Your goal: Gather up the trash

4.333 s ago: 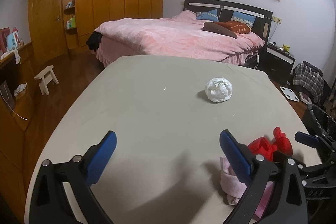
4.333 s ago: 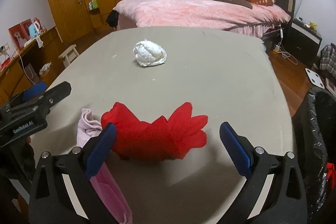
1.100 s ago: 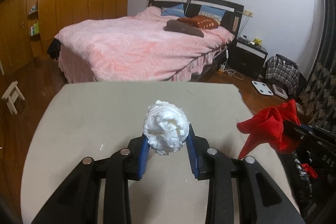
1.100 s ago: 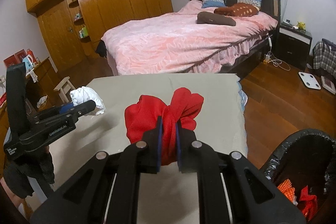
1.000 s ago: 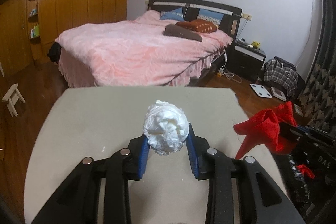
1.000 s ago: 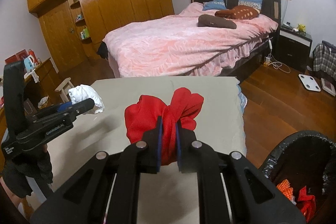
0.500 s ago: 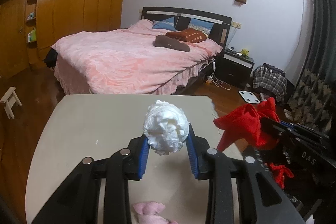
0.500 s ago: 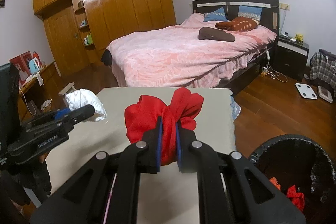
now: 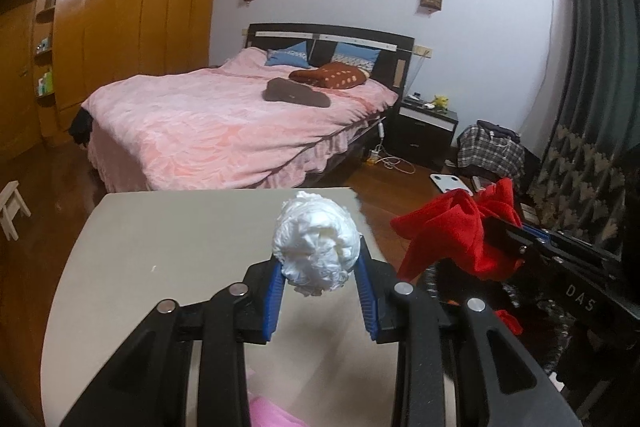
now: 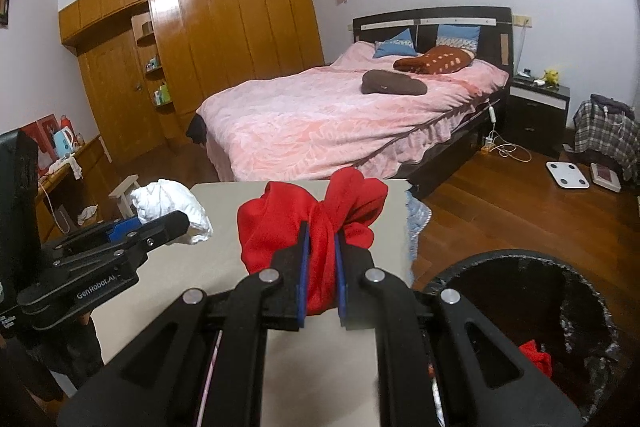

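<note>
Left wrist — jaws pinch white wad (image 9: 316, 239); right's clamp red cloth (image 10: 316, 227).

Black left gripper (image 9: 320, 291), blue pads (image 9: 274, 301), silver screws

Dim indoor light, glare on wardrobe (image 9: 120, 27), fisheye-bent edges, dark corners

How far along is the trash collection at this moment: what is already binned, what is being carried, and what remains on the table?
Done: some red scraps already lie in the black-lined bin. In hand: the left gripper is shut on the white crumpled wad, and the right gripper on the red cloth, both above the table. Left: binning both, then the pink item at the near edge.
</note>
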A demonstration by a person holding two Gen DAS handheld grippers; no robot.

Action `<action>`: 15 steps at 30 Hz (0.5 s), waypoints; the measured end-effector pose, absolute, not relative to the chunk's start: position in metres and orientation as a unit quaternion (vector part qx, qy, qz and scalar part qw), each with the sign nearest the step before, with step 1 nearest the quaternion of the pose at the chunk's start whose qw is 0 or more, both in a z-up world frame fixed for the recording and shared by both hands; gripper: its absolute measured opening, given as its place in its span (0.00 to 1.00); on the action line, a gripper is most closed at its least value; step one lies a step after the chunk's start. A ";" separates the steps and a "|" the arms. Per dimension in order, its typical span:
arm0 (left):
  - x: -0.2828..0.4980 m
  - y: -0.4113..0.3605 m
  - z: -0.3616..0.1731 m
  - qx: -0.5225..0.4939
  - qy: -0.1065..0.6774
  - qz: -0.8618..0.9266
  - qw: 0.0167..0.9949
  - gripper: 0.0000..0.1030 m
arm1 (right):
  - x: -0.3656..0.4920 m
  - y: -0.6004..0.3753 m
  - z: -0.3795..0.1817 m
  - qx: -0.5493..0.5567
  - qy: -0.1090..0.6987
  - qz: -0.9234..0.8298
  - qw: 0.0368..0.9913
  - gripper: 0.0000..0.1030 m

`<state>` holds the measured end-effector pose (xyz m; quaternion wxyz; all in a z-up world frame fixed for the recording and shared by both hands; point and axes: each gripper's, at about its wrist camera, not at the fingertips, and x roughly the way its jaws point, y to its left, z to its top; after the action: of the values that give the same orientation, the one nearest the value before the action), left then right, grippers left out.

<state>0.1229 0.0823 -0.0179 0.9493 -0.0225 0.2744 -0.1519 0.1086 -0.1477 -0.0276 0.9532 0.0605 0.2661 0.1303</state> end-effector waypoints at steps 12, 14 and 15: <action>0.094 0.030 -0.006 -0.006 0.260 -0.192 0.946 0.32 | 0.070 -0.195 -0.020 0.067 0.253 0.099 0.960 0.10; 0.090 0.022 -0.006 -0.004 0.260 -0.198 0.945 0.32 | 0.065 -0.203 -0.019 0.068 0.250 0.093 0.961 0.10; 0.088 0.018 -0.006 -0.003 0.260 -0.202 0.944 0.32 | 0.063 -0.207 -0.019 0.068 0.249 0.090 0.962 0.10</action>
<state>0.0884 0.0178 -0.0062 0.9444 -0.0031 0.2595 -0.2020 0.0628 -0.2075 -0.0189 0.9619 0.0685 0.2486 0.0902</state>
